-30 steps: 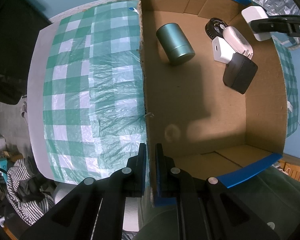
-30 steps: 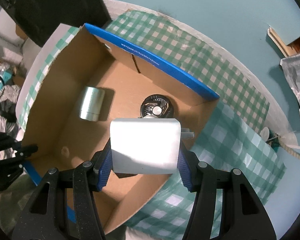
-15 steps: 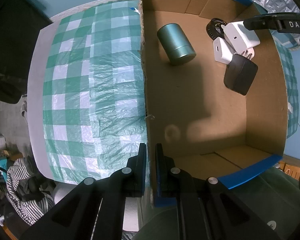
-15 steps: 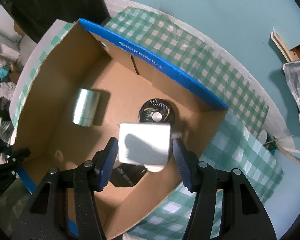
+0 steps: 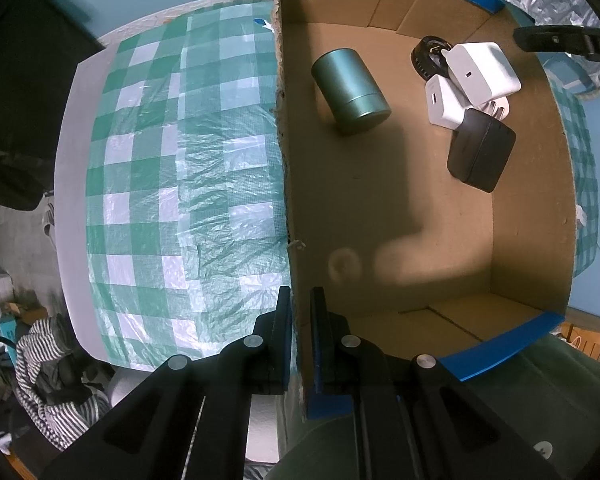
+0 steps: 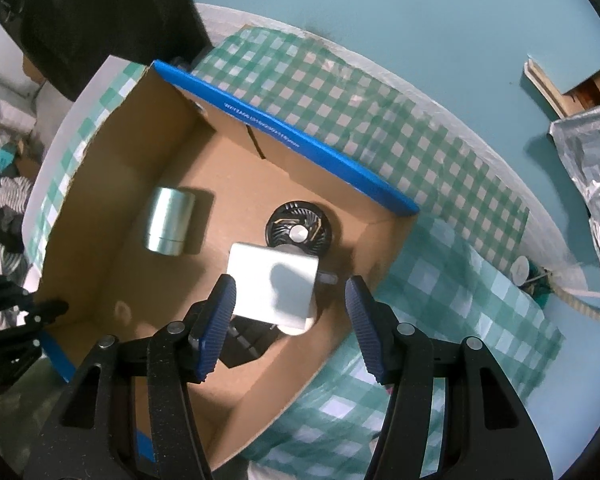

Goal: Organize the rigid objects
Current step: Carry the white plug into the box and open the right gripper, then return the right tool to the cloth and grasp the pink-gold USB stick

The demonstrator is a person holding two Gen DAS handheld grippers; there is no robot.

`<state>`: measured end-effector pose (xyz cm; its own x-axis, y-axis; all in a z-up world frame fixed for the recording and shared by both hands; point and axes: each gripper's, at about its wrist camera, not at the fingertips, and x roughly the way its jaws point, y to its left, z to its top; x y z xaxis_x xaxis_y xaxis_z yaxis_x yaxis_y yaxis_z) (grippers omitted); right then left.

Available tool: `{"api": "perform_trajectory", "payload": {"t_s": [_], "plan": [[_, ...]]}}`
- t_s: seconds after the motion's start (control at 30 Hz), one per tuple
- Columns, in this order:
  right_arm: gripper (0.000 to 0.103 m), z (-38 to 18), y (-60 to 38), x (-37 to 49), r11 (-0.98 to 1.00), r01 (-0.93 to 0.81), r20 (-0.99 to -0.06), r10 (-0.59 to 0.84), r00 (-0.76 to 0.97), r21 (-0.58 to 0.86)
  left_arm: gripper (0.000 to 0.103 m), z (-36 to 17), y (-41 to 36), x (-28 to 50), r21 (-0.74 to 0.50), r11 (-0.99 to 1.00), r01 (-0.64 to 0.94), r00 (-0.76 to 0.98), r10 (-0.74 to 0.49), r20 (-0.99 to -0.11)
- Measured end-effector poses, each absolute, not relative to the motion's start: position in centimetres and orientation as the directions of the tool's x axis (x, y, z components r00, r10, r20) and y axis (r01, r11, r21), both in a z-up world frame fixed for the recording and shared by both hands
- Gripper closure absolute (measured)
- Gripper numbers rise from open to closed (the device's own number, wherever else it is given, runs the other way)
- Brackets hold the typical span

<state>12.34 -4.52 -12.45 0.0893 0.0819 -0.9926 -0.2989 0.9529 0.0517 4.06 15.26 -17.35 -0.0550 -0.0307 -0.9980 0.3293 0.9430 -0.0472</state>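
**boxfan:** The right hand-held gripper (image 6: 290,312) hangs spread wide above the cardboard box (image 5: 532,208), holding nothing. The big white charger (image 6: 274,290) lies inside, atop the small white charger (image 5: 444,104) and beside the black adapter (image 5: 480,150). Lift out now?

**tidy_tom:** I'd go straight up, clear of the wall. The left hand-held gripper (image 5: 300,320) is pinched on the box's near wall (good anchor), so I'd keep that steady. The teal can (image 5: 350,86) and the round black fan (image 6: 298,230) sit apart, nothing to bump.
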Motion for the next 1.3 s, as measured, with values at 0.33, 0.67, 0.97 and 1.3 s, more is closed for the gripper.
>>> {"api": "perform_trajectory", "payload": {"t_s": [0.33,0.67,0.97,1.3], "plan": [[0.045,-10.9,-7.1,11.2,0.972,-0.225,-0.991,0.088,0.105,0.062,0.095,-17.3,15.4,4.1,-0.047,0.943,0.331,-0.053,-0.031,-0.998],[0.045,-11.3,-11.6,9.5,0.991,-0.105,-0.992,0.087,0.088,0.077,0.095,-17.3,15.4,4.1,-0.046,0.943,0.331,-0.053,-0.030,-0.998],[0.045,-13.8,-17.2,7.7,0.996,0.066,-0.997,0.065,0.029,0.066,0.095,-17.3,15.4,4.1,-0.044,0.942,0.334,-0.054,-0.027,-0.998],[0.038,-17.8,-23.0,6.7,0.940,0.316,-0.989,0.145,-0.029,0.129,0.095,-17.3,15.6,4.0,-0.044,0.943,0.330,-0.053,-0.028,-0.998]]}}
